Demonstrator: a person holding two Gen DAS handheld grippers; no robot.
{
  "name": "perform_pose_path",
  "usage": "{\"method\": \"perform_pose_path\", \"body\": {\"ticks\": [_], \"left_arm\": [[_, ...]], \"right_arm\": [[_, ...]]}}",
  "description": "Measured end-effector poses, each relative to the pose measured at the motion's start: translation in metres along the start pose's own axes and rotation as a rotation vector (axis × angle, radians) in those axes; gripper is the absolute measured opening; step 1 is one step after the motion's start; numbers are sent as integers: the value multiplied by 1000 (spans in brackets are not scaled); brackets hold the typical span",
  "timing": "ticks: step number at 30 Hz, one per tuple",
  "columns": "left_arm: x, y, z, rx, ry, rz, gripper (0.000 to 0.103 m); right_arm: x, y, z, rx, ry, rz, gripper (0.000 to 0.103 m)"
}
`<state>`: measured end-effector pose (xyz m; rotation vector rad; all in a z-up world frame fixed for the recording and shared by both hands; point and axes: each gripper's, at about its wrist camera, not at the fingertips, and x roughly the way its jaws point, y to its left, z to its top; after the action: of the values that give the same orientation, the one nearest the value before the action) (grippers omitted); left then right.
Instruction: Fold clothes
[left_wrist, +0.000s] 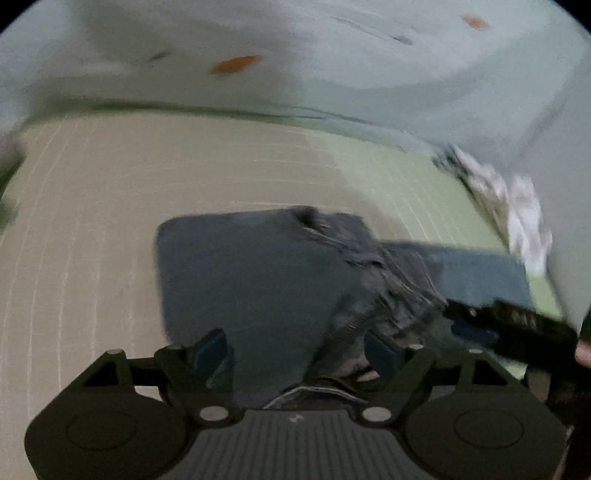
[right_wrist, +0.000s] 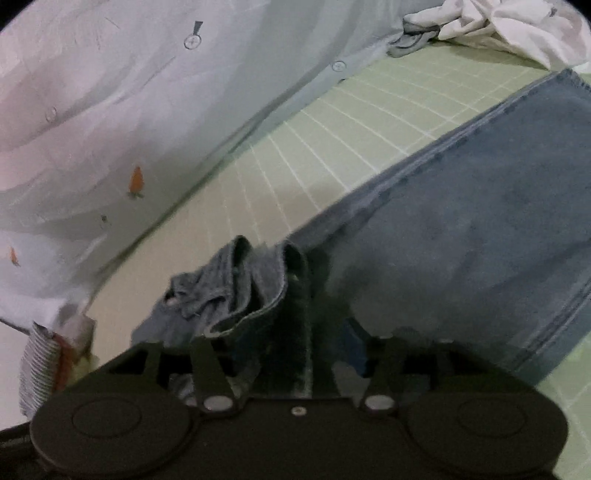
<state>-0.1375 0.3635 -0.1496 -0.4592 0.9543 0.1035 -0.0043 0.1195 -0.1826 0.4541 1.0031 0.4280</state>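
lying across a pale green mat (right_wrist: 332, 122) ruled with a white grid is one pair of blue jeans (left_wrist: 258, 280), partly folded. one trouser leg runs flat and straight toward the far right in the right wrist view, its stitched side seam along the near edge of the green; the other end is bunched and crumpled close in front of both cameras.

two grippers, one per hand. left gripper (left_wrist: 295, 350): fingers spread wide, blue pads showing on each side, a lifted ridge of denim passing between them over the middle of the frame; no pinch visible, cloth only lies in the gap. right gripper (right_wrist: 291, 343): a dark upright fold of denim stands between its fingers, one blue pad visible at the right of the fold; the fingers look set apart around it, but whether they press the cloth cannot be told — shadow and blur. in the left wrist view the right gripper shows as a dark body at the right edge, tip against the crumpled denim, with a bit of the person's hand (left_wrist: 583, 352) behind it.

beyond the mat, one large pale sheet (right_wrist: 110, 110) with small printed motifs: three orange carrot shapes counted in the right wrist view, two orange blurs in the left. one heap of white cloth (right_wrist: 509, 29) at the far corner, a grey piece just beside it. one striped fabric item (right_wrist: 38, 365) at the near left edge, touching the sheet. left wrist view heavily motion-blurred.
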Motion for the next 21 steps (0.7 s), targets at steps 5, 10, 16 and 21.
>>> {"method": "perform_pose_path", "body": {"ticks": [5,10,16,21], "left_arm": [[8,14,-12,-25,46,56,83],[25,20,-28,-34,126,3,76],[24,21,-45,75,130,50,33],[16,35,-52,-15,114,54,33]], "right_arm": [[14,0,0,95,13,58,76],[10,-13,6,211,-38,111,81],[8,-16,-1,189,-17,42,81],[2,-21,-5,92,-13,-69,93]]}}
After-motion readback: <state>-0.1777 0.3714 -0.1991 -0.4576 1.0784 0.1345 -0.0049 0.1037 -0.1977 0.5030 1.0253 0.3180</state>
